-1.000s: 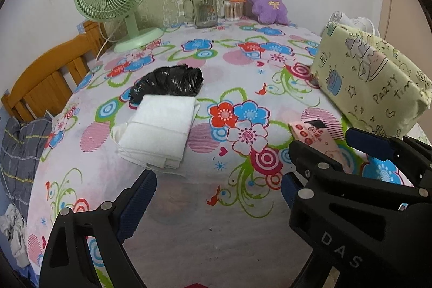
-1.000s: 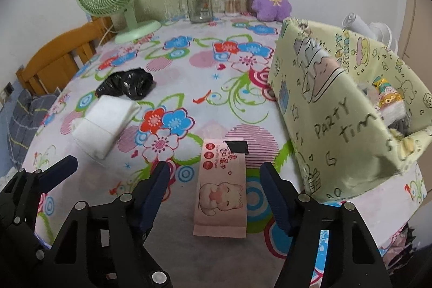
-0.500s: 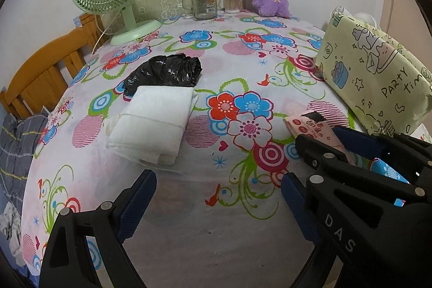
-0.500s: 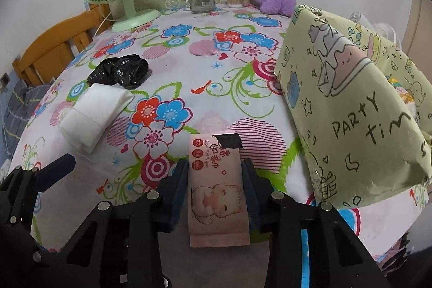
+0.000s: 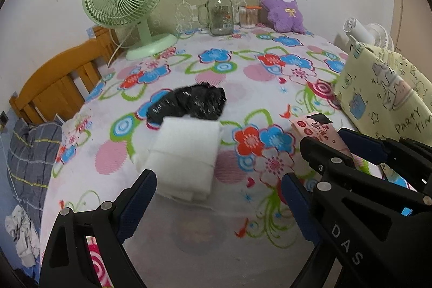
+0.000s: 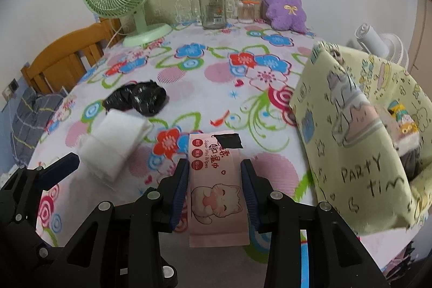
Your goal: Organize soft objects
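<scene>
**Two claws, one pack gripped**

Right claw [image 6: 214, 180], its jaws just closed, clamps one pink wet-wipe pack [image 6: 217, 188] above the floral-clothed desk [image 6: 216, 77]. Left claw [image 5: 216, 196] stands wide, empty. One folded white cloth [image 5: 186, 153] touches one crumpled black bag [image 5: 191, 103]; one yellow fabric bin [image 6: 359, 142] stands right.

I'm seeing soft, even indoor light with faint shadows, heavy fisheye bending, black corner vignettes, and slight motion blur mid-frame.
</scene>
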Motion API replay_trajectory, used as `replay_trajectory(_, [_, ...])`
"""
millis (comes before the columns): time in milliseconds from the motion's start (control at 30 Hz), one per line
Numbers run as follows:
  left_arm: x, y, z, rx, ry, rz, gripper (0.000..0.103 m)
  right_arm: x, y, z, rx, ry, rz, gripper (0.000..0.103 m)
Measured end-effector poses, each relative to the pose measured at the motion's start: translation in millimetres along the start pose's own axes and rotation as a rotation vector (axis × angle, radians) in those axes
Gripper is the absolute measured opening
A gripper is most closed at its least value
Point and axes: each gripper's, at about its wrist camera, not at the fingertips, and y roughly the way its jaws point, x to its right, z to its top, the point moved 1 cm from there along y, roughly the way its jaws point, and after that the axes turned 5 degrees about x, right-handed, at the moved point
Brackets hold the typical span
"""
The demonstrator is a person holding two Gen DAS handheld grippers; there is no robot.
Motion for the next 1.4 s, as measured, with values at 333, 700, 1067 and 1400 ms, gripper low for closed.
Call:
replay_trajectory(333, [-12.7, 10.9, 13.9, 0.015, 0.001, 0.016, 0.095, -9.9, 9.9, 15.8, 0.018, -0.003, 0.015, 0.042])
replay_trajectory(700, [-27.5, 42.4, 19.1, -0.015, -0.032, 0.010, 0.094, -19.4, 35.4, 25.4, 0.000, -0.012, 0.002, 0.042])
replay_trajectory(1067, [-41.3, 59.0, 16.7, -0.066, -0.110, -0.042, 0.080, -25.1, 52.8, 29.9, -0.034, -0.011, 0.016, 0.042])
replay_trajectory(1400, [-37.3, 49.4, 12.6, -0.060, -0.097, -0.054, 0.053, -26.4, 49.7, 25.7, -0.042, -0.020, 0.032, 0.042])
